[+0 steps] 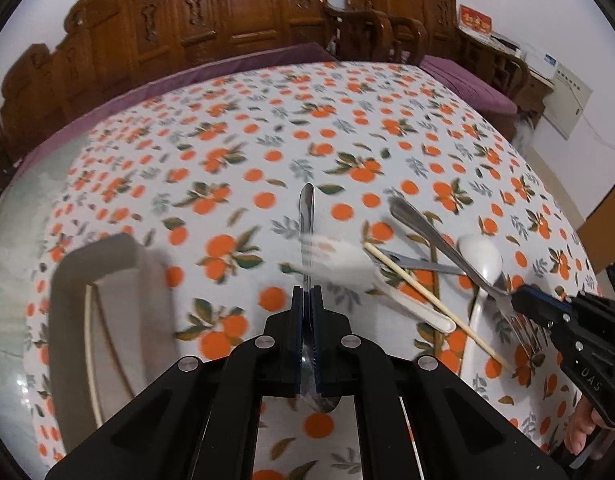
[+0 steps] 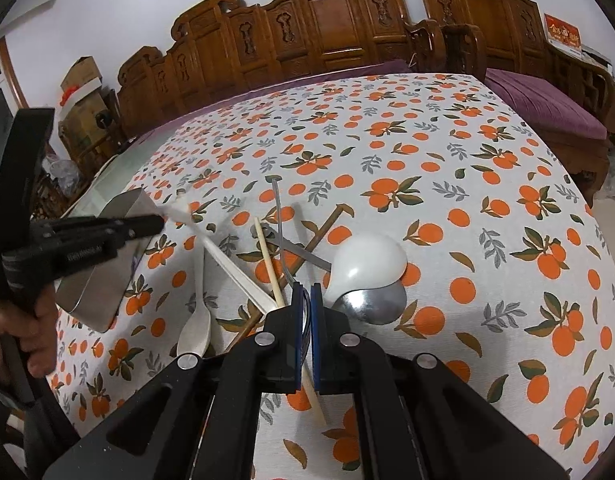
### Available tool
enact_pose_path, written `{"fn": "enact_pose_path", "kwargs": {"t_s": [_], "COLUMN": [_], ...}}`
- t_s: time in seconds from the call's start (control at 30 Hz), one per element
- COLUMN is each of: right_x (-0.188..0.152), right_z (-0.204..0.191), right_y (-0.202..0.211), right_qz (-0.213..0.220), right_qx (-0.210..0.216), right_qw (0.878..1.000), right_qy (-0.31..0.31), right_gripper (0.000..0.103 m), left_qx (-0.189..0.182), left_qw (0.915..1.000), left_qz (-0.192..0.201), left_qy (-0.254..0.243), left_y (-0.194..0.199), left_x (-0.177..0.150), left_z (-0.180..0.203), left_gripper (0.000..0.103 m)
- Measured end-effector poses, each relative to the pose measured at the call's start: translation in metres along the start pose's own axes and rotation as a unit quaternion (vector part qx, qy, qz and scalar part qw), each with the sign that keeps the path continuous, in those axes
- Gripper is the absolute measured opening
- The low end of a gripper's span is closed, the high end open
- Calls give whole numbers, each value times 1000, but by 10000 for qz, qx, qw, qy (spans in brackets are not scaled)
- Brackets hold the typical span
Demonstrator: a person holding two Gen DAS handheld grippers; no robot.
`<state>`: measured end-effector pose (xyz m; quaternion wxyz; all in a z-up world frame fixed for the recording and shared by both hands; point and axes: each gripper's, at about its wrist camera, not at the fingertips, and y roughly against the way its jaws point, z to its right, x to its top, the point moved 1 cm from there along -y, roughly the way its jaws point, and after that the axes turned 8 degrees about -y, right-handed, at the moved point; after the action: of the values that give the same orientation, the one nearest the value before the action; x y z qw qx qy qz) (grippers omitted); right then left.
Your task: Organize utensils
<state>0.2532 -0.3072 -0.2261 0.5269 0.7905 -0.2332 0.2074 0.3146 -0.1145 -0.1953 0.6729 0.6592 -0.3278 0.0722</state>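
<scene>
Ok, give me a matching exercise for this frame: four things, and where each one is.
1 fork
2 grey tray
3 big white spoon
4 slim metal handle

A in the left tool
B lying free, no tool on it
C in the right tool
D pale stick inside

Pairs: 1-C, 2-D, 3-B, 4-A.
</scene>
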Motion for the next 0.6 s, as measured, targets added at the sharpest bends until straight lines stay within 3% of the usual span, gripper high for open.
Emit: {"fn": "enact_pose_path", "kwargs": {"t_s": [0.27,0.6], "right_x": [-1,-7], "right_z": [-10,-32], "right_y": [5,7], "right_qz": [57,19], "right_qx": [135,239], "right_qw": [9999,9995], "right_qy": [18,216], "right_gripper": [4,4], "left_qx": [147,145], "left_qw": [9997,9998], "left_qz": [164,160], "left_qy": [109,36], "left_y": [21,40], "left_x": [6,-20], "left_z": [-22,-37], "left_gripper": [3,3]}}
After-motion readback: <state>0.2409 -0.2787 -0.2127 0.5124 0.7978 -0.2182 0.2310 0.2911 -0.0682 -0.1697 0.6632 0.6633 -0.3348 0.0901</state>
